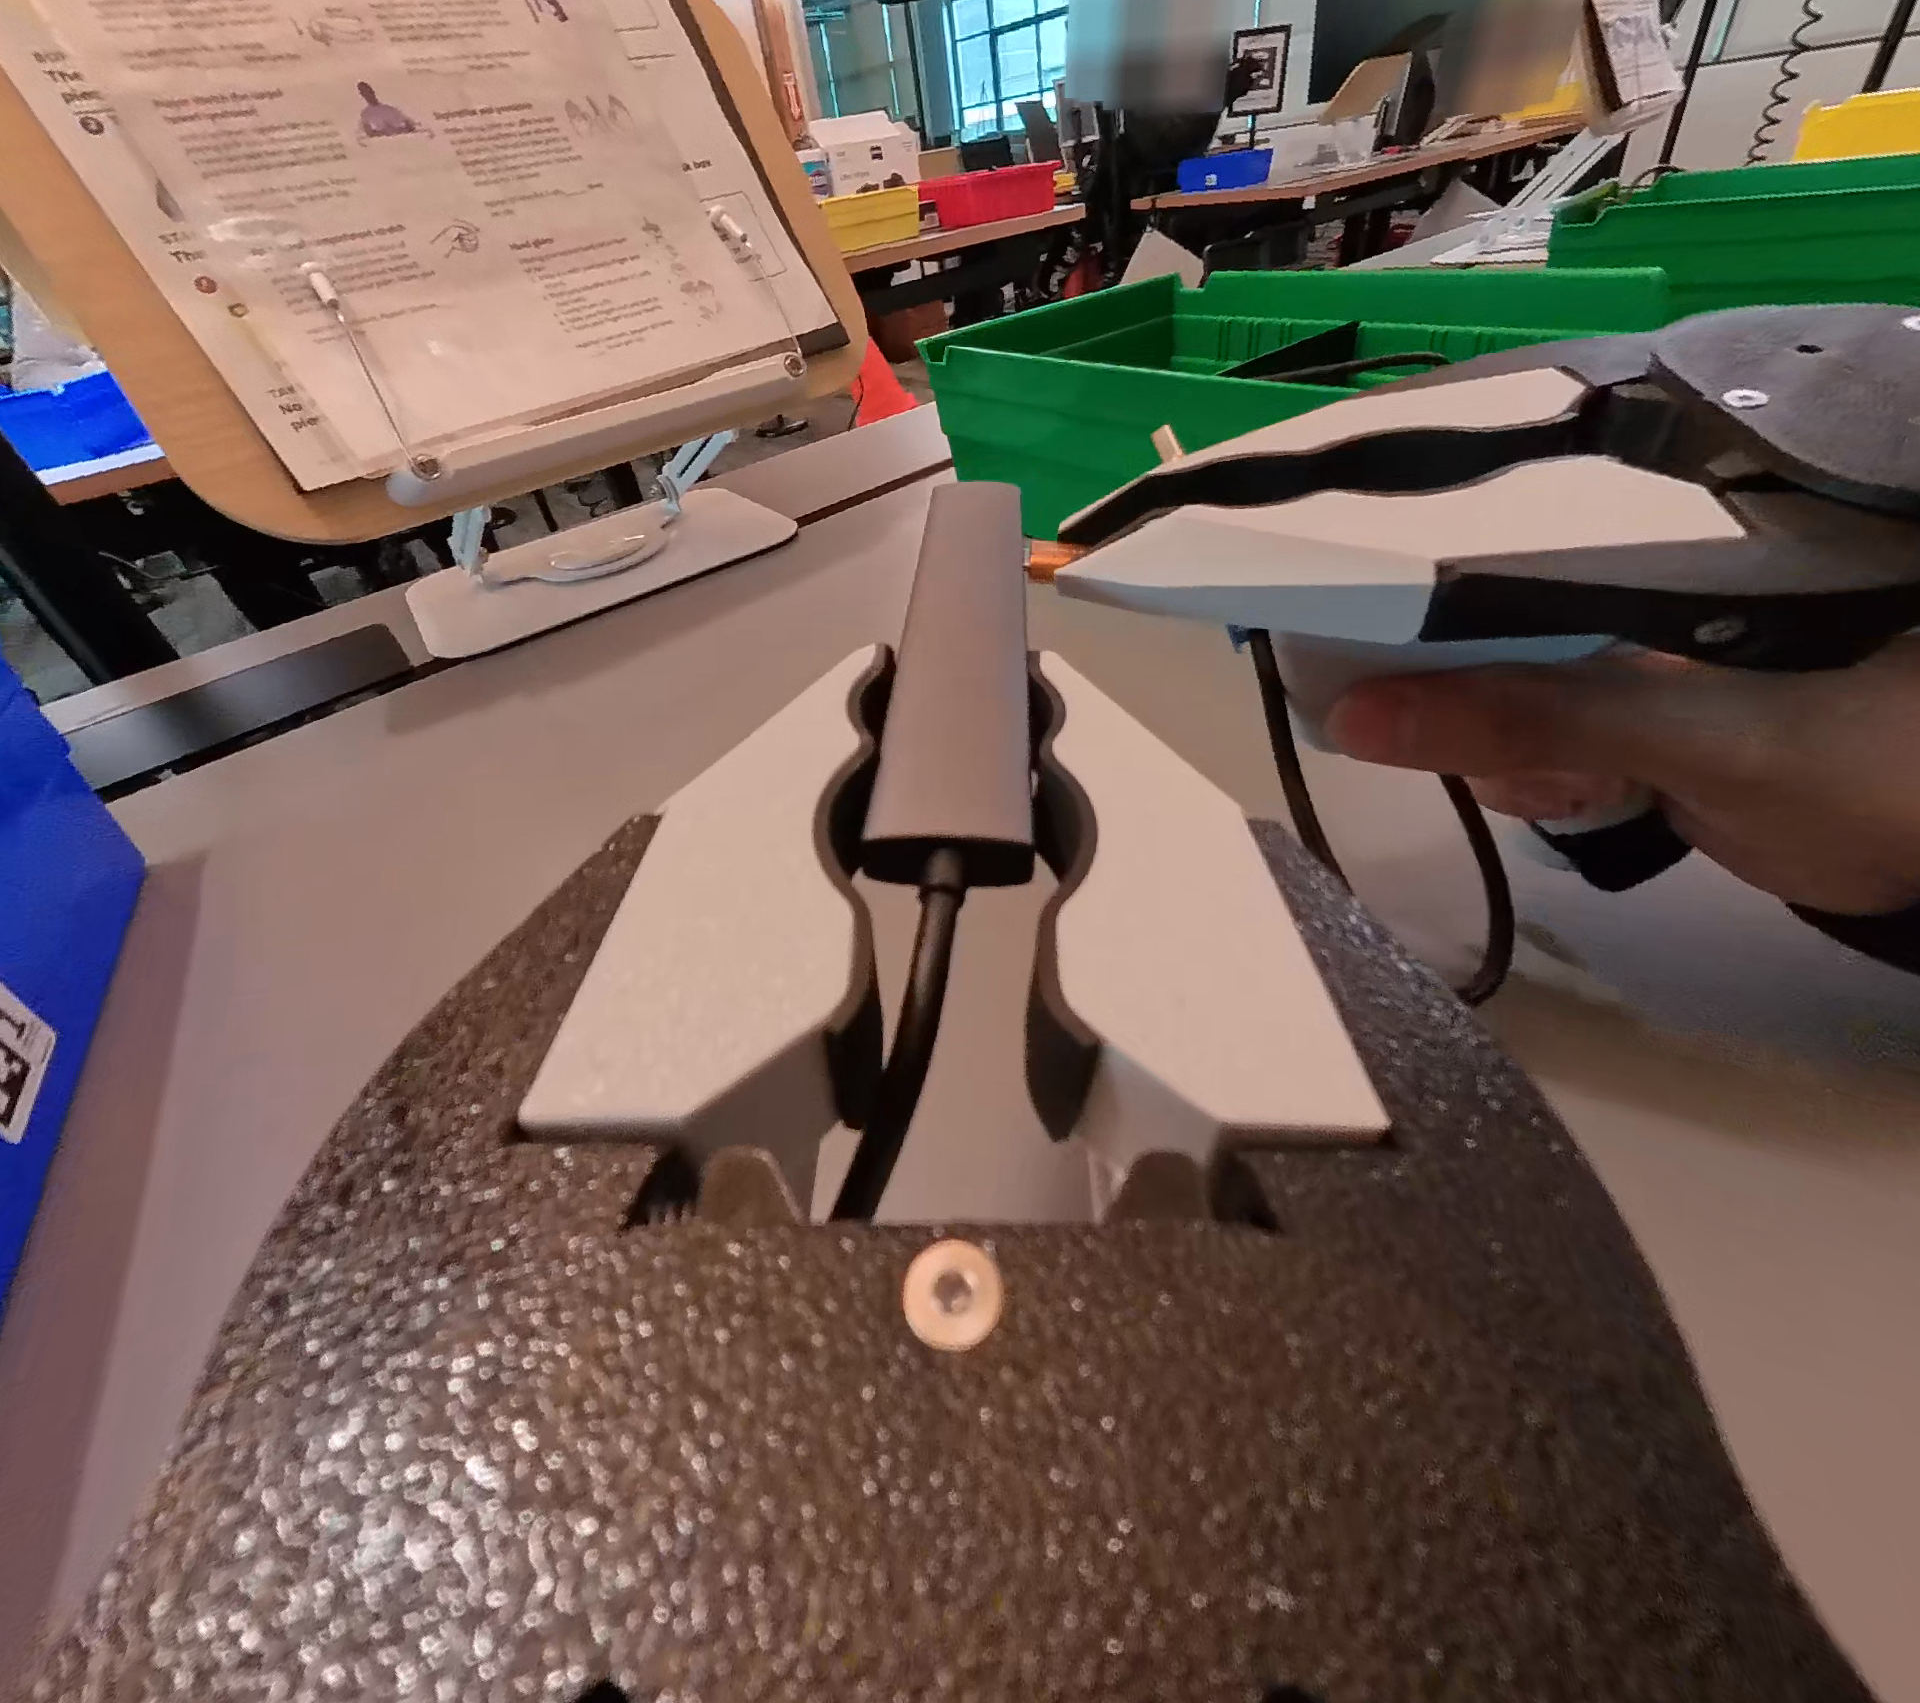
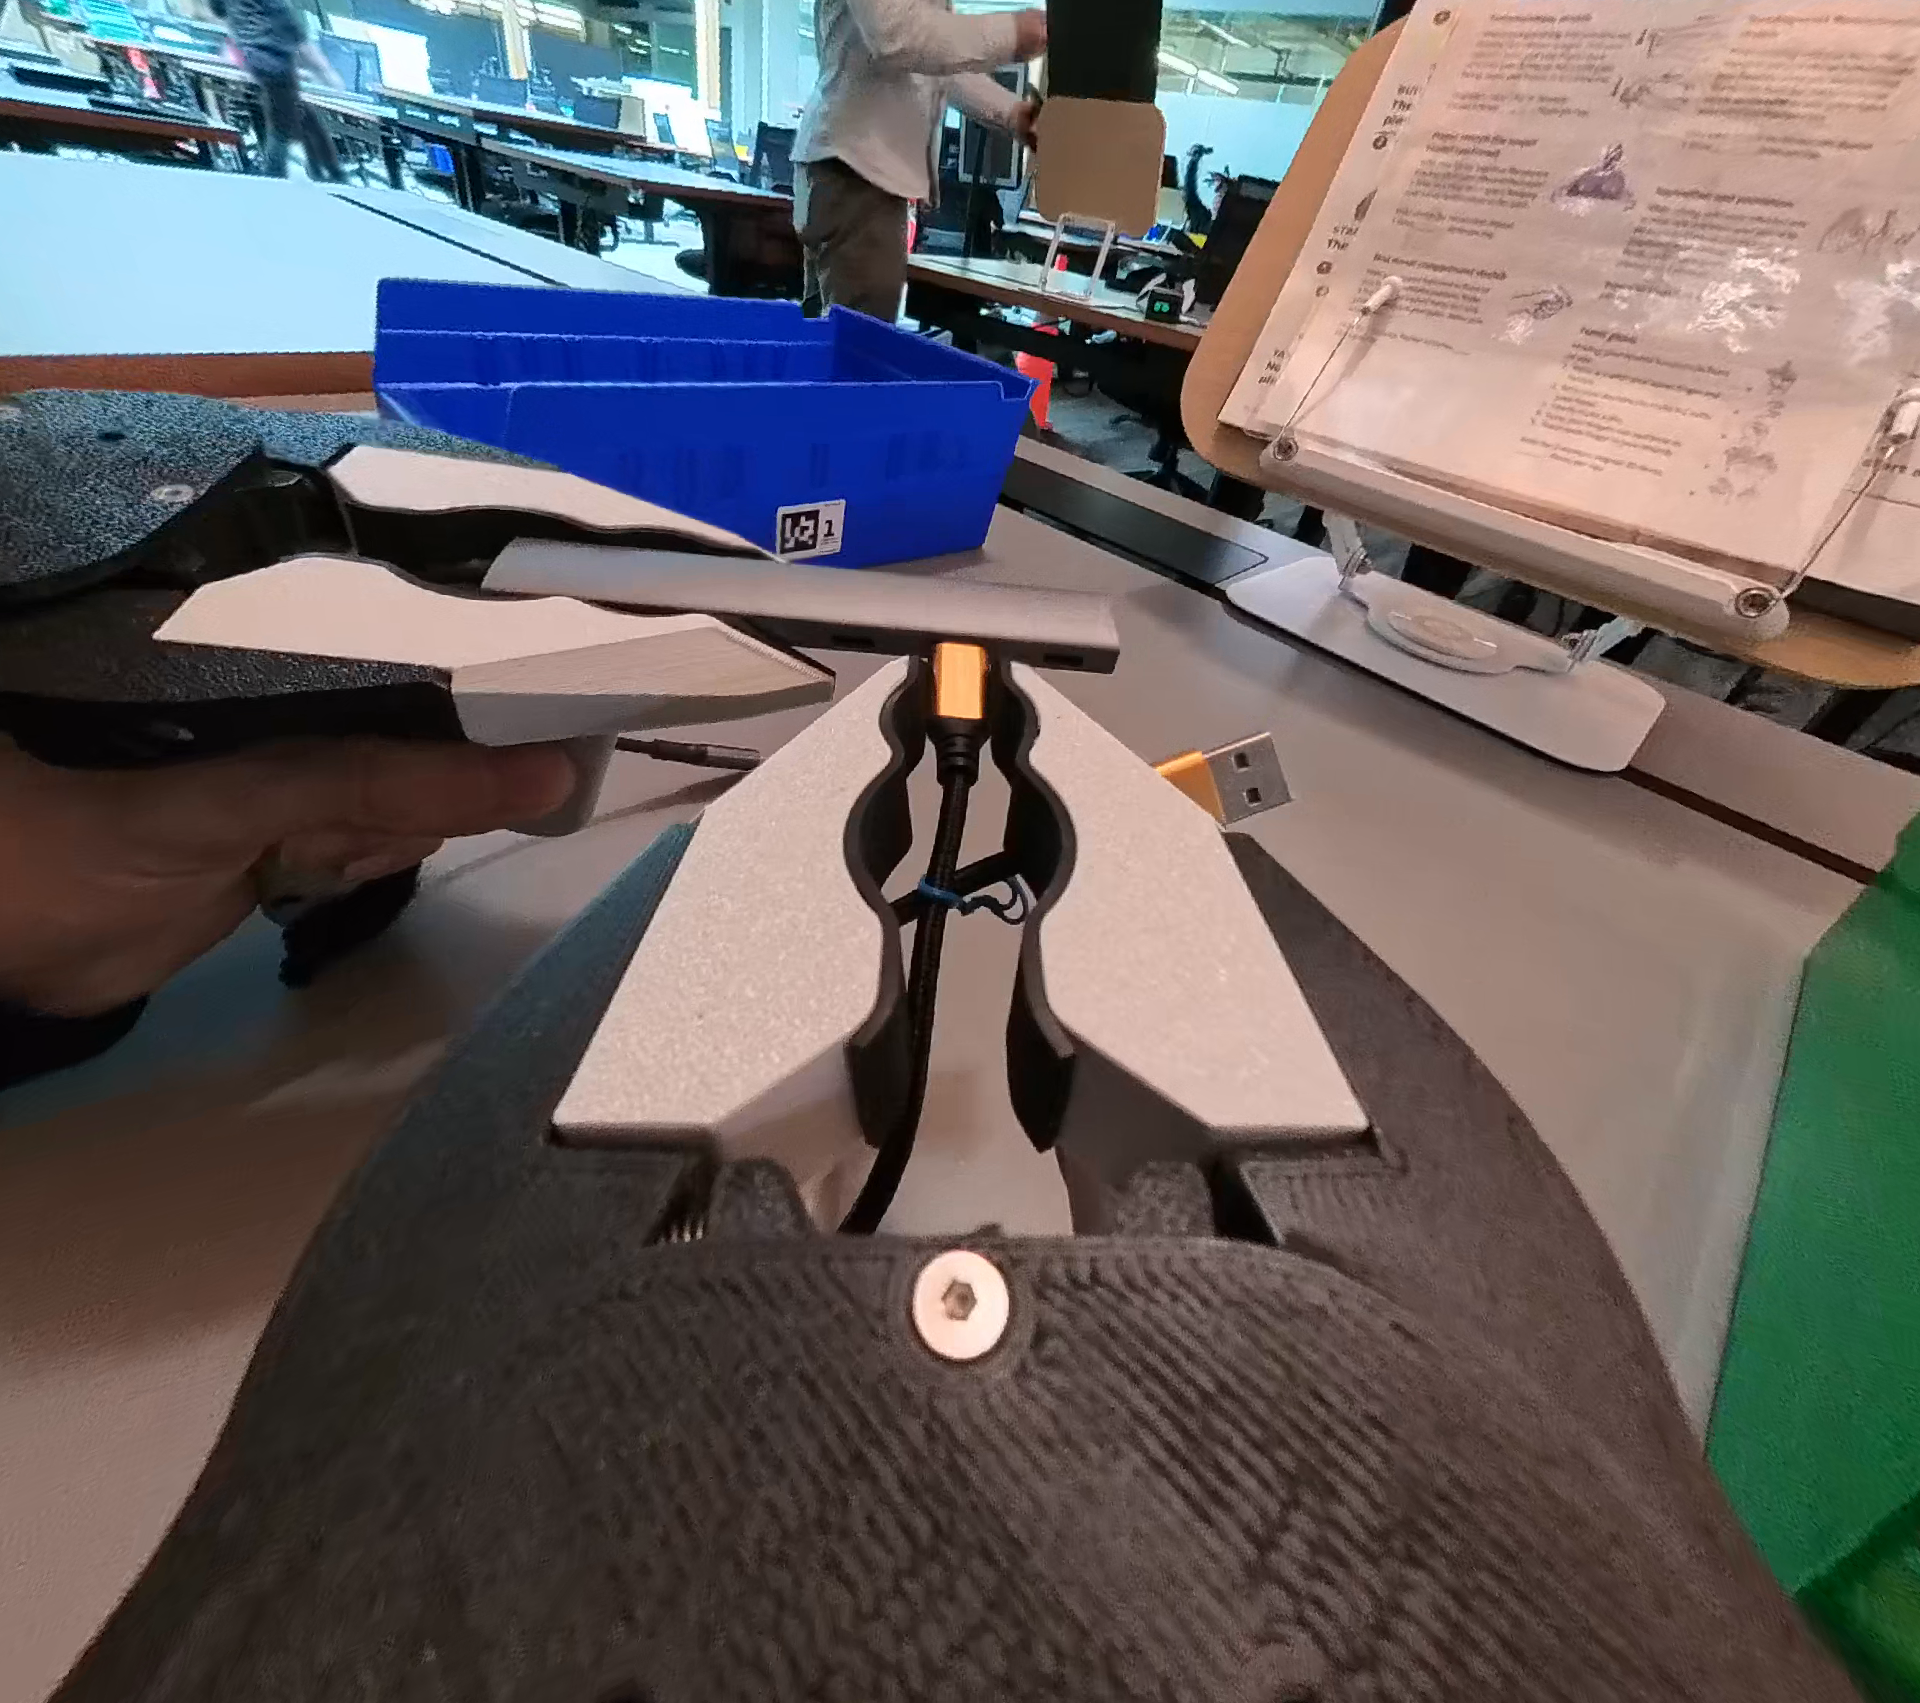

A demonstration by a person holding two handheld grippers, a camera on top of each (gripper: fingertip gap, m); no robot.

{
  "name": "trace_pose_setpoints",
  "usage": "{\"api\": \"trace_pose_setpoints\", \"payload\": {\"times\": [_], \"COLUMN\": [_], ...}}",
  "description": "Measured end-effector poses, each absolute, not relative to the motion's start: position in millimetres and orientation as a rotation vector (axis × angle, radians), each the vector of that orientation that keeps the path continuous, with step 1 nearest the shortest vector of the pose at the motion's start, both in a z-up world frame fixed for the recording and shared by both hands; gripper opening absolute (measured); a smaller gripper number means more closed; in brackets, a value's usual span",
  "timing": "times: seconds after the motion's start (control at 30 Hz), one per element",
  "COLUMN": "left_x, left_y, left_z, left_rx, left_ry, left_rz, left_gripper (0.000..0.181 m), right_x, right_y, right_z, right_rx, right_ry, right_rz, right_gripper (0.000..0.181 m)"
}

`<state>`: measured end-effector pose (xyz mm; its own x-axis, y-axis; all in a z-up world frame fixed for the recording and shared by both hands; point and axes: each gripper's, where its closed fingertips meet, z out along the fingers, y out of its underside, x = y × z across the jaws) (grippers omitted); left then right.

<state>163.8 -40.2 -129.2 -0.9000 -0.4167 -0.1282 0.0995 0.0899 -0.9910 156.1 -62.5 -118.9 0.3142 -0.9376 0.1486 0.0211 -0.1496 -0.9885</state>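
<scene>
My left gripper [image 1: 956, 677] is shut on a flat grey hub [image 1: 961, 677] that points forward, with its black cable [image 1: 904, 1030] running back between the fingers. My right gripper [image 2: 961, 687] is shut on an orange plug [image 2: 958, 682] of a black braided cable [image 2: 935, 874]; the plug meets the long side of the hub [image 2: 831, 599]. In the left wrist view the right gripper [image 1: 1065, 557] comes in from the right with the orange plug [image 1: 1044, 560] at the hub's side. The cable's other orange USB plug [image 2: 1231, 775] hangs free to the right.
A wooden document stand [image 1: 436, 199] with a printed sheet stands behind on the grey table [image 1: 520, 770]. A blue bin [image 2: 707, 417] is on the left, green bins [image 1: 1195, 396] on the right. A person [image 2: 883, 53] stands far behind at other desks. The grippers are tip to tip, or close to it.
</scene>
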Motion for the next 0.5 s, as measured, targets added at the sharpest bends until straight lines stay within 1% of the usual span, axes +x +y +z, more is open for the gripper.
{"api": "trace_pose_setpoints", "payload": {"times": [0.5], "left_x": [155], "left_y": [-38], "left_z": [-111], "left_rx": [-0.257], "left_ry": [1.835], "left_rz": [-1.847], "left_gripper": [0.023], "right_x": [147], "right_y": [-60], "right_z": [-101], "right_rx": [-1.534], "right_ry": [0.807], "right_rz": [-1.071], "right_gripper": [0.011]}}
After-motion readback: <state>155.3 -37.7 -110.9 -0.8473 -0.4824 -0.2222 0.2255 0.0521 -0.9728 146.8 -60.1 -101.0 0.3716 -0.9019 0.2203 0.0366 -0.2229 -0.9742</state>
